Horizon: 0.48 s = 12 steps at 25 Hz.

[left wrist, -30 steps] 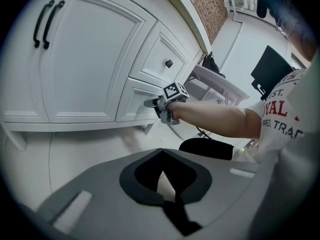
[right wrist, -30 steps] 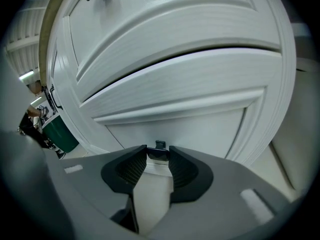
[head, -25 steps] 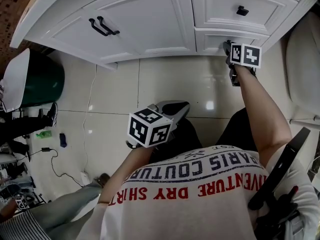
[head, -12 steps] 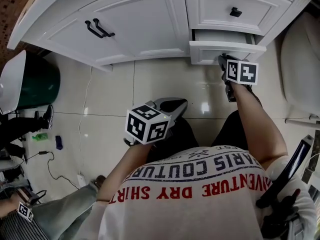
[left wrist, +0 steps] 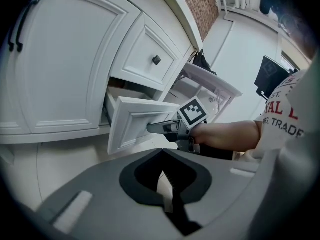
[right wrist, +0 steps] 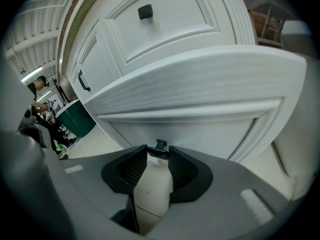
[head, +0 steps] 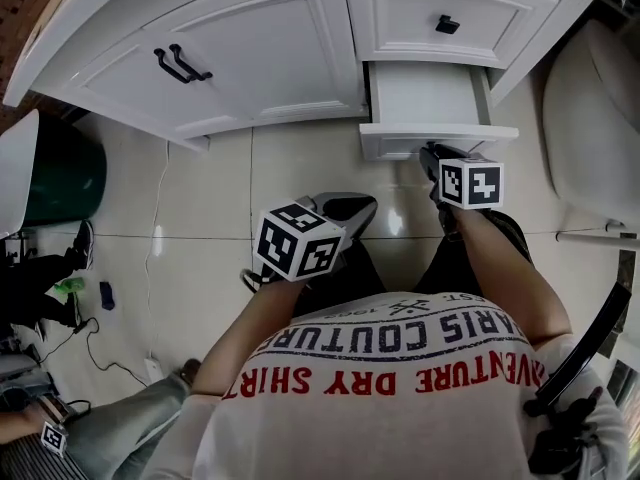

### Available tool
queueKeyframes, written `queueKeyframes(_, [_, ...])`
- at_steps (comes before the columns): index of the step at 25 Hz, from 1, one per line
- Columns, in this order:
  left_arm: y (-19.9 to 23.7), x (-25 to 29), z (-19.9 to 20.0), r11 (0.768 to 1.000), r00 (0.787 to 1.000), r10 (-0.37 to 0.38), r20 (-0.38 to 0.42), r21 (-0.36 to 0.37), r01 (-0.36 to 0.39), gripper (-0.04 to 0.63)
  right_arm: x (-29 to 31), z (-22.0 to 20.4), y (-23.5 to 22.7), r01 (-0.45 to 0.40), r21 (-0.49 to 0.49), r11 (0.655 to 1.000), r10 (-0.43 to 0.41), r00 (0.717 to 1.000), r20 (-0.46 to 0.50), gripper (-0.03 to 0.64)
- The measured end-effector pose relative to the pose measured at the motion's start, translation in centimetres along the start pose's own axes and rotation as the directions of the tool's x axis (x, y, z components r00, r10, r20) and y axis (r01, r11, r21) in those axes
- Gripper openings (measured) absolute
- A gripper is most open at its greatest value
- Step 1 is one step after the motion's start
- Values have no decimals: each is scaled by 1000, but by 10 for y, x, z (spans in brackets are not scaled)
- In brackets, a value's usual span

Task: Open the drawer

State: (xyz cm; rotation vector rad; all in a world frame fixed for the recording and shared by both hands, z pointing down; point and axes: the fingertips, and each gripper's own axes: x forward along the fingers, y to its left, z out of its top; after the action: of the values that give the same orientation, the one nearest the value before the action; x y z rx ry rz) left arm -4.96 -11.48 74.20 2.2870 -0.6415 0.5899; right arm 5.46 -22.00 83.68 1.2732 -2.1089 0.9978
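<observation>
The lower white drawer [head: 430,96] stands pulled well out of the cabinet, its front panel [head: 438,140] toward me. My right gripper [head: 432,154] reaches to that panel. In the right gripper view the small black knob [right wrist: 160,145] sits between the jaw tips of that gripper [right wrist: 158,151], which is shut on it. The left gripper view shows the same drawer front [left wrist: 140,121] with the right gripper [left wrist: 160,128] at it. My left gripper [head: 350,206] hangs over the floor, apart from the cabinet. Its jaws [left wrist: 163,151] are together with nothing in them.
Above the open drawer is a closed drawer with a black knob [head: 447,24]. Cupboard doors with black handles [head: 180,64] lie to the left. A green bin [head: 55,178] stands at far left, a white fixture [head: 590,118] at right, and cables [head: 100,338] lie on the tiles.
The lower drawer went from barely ajar to far out, sliding toward me with the right gripper on its knob. The left gripper has hardly shifted.
</observation>
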Motion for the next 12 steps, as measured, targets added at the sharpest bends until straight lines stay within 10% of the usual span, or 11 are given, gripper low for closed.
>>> queueKeyframes(12, [-13,18,-3,997,997,-14,-76,79,20,-11,-25,-38,15,-29,-21,999,28,999,-41,138])
